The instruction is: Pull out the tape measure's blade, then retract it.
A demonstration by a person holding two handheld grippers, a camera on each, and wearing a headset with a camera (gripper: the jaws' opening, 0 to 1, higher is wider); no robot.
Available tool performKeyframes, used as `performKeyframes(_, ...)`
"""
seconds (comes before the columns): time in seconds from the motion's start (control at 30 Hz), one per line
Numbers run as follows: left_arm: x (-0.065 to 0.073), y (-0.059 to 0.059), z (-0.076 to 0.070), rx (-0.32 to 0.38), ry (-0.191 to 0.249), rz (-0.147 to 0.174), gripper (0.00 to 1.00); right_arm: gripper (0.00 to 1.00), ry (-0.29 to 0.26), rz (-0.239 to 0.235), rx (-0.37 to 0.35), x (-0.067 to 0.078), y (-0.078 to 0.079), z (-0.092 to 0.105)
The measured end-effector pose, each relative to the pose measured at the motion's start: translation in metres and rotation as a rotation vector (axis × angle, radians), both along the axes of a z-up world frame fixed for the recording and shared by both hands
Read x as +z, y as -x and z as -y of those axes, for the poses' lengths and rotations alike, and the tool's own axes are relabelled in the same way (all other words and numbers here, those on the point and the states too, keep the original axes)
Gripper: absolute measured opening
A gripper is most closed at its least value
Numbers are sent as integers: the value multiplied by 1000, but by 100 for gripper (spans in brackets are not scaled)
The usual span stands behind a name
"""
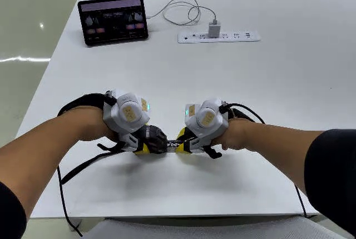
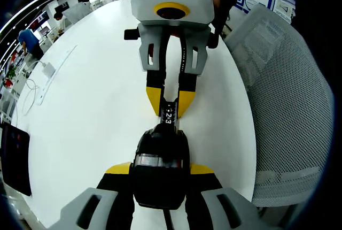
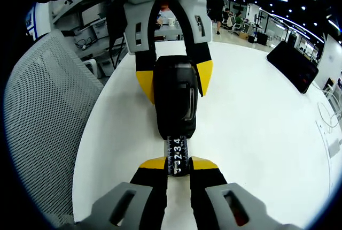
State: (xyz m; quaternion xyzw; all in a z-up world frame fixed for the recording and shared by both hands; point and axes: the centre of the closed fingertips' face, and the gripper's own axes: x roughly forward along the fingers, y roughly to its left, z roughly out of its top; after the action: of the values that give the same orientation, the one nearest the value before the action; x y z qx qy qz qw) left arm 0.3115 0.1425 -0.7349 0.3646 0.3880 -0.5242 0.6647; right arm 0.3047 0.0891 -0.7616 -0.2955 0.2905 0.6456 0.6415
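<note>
The black tape measure [image 1: 156, 138] lies low over the white table [image 1: 222, 83], near its front edge. My left gripper [image 1: 146, 146] is shut on its case, whose body fills the space between the yellow-tipped jaws in the left gripper view [image 2: 160, 168]. A short length of blade [image 1: 172, 145] with black numerals sticks out of the case. My right gripper [image 1: 182, 143] is shut on the blade's end [image 3: 177, 158]. In the right gripper view the case [image 3: 175, 99] sits straight ahead in the left gripper [image 3: 173, 83]. The right gripper [image 2: 170, 101] faces the left gripper view from above.
A tablet [image 1: 113, 19] stands at the far left of the table. A white power strip [image 1: 218, 36] with a charger and a looped cable lies at the back. A grey mesh chair [image 2: 278, 107] is close to the table's front edge.
</note>
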Motion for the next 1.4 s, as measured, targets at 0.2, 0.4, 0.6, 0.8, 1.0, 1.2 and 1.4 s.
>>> performKeyframes(0.2, 0, 1, 1, 13, 15, 4, 33, 12, 21, -10, -4, -1, 0, -3)
performKeyframes(0.4, 0, 0, 1, 26, 26, 3, 33, 12, 26, -25, -12, -2, -1, -9)
performKeyframes(0.6, 0, -1, 0, 29, 43, -2, 33, 11, 25, -23, 4, -1, -2, -5)
performKeyframes(0.8, 1, 0, 0, 31, 49, -5, 33, 11, 27, -24, -3, 0, -2, 2)
performKeyframes(1.0, 2, 1, 1, 34, 50, -3, 33, 11, 35, -28, -14, 0, -4, 16)
performKeyframes(1.2, 3, 2, 1, 30, 53, -3, 33, 11, 35, -31, -25, 0, -3, 23)
performKeyframes(1.4, 3, 2, 2, 26, 53, -4, 33, 11, 39, -29, -33, 1, -3, 33)
